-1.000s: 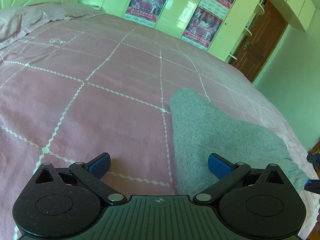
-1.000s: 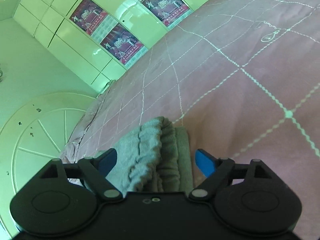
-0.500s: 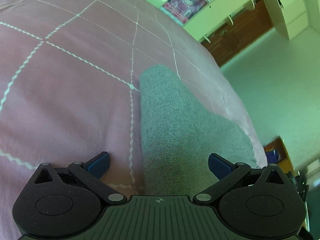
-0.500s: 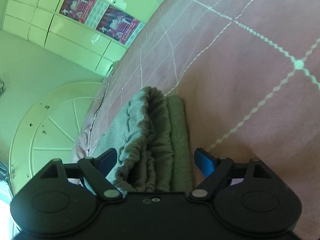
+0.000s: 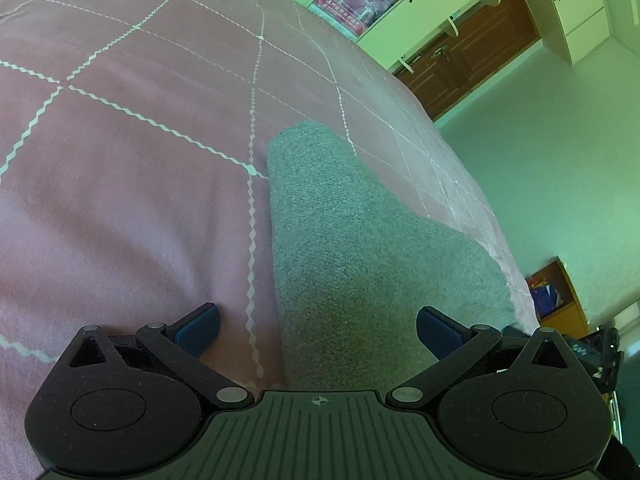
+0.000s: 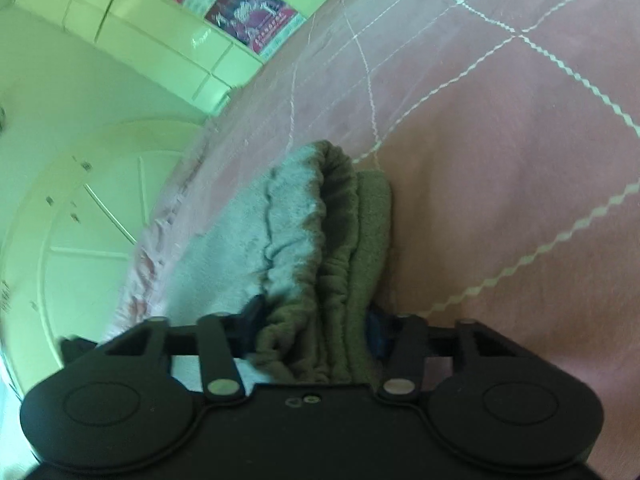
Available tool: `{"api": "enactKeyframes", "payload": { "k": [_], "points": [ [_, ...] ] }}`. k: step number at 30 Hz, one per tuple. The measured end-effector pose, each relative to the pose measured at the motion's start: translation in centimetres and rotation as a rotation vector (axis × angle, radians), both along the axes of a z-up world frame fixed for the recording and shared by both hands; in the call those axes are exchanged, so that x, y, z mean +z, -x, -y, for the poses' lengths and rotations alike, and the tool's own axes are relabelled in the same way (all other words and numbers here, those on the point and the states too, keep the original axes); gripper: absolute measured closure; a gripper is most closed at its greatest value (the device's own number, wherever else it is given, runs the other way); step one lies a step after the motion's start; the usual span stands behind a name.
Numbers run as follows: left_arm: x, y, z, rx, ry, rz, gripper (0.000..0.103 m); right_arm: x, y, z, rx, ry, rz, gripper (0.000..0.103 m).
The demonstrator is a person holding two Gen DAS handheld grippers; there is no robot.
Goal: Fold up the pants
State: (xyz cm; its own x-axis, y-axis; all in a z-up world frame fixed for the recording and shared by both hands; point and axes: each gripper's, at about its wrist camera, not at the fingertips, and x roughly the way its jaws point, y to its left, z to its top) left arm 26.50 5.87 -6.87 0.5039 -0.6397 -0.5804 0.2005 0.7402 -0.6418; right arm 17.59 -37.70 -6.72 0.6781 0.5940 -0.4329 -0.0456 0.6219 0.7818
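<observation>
Now right hand-held gripper [image 6: 316, 332] clamps pants [image 6: 320, 248] waistband.

SUPPORT: bed, pink bedspread [image 5: 120, 208] with a white zigzag-stitched grid | ON IT: grey pants [image 5: 360, 248] lying folded near the bed's edge, elastic waistband [image 6: 336, 216] bunched in layers | CONTACT: pants rest directly on bedspread

Right hand-held gripper [image 6: 316, 332]: blue pads mostly buried in bunched pants [image 6: 320, 248]; right view motion-blurred.
</observation>
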Motion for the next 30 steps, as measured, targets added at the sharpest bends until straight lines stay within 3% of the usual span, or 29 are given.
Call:
{"api": "enactKeyframes", "payload": {
  "k": [3, 5, 7, 13, 16, 19, 21, 22, 23, 25, 30],
  "points": [
    [0.0, 0.5, -0.2, -0.018, 0.033, 0.008, 0.000, 1.0, 1.4, 0.7, 0.025, -0.027, 0.052, 0.072],
    [-0.1, 0.7, -0.2, -0.023, 0.040, 0.017, 0.000, -1.0, 1.1, 1.2, 0.010, 0.057, -0.030, 0.072],
    [-0.2, 0.6, 0.1, -0.021, 0.053, 0.012, 0.000, -3.7, 1.0, 2.9, -0.042, -0.110, -0.086, 0.072],
    [-0.8, -0.3, 0.1, -0.066, 0.134, -0.031, 0.000, -3.7, 1.3, 2.4, -0.036, -0.110, -0.071, 0.067],
    [-1.8, -1.3, 0.5, -0.065, 0.242, -0.059, 0.001, -3.8, 1.0, 2.8, -0.031, -0.120, -0.075, 0.067],
    [-3.1, -2.2, -0.3, -0.004, 0.372, -0.097, 0.001, -3.9, 1.0, 2.9, -0.031, -0.117, -0.074, 0.067],
    [-3.7, -2.1, -0.9, 0.053, 0.437, -0.110, 0.008, -3.8, 0.7, 2.6, -0.033, -0.117, -0.071, 0.067],
    [-4.1, -2.0, -1.0, 0.074, 0.429, -0.123, 0.029, -3.9, 0.7, 2.6, -0.033, -0.117, -0.069, 0.066],
    [-4.9, -2.0, -0.9, 0.096, 0.403, -0.155, 0.060, -3.9, 0.7, 2.6, -0.033, -0.120, -0.066, 0.065],
    [-6.1, -1.7, -1.0, 0.116, 0.436, -0.165, 0.066, -4.1, 0.8, 2.6, -0.033, -0.124, -0.060, 0.064],
    [-6.8, -0.9, -0.8, 0.115, 0.538, -0.160, 0.063, -4.2, 0.9, 2.8, -0.031, -0.129, -0.064, 0.063]
  ]
}}
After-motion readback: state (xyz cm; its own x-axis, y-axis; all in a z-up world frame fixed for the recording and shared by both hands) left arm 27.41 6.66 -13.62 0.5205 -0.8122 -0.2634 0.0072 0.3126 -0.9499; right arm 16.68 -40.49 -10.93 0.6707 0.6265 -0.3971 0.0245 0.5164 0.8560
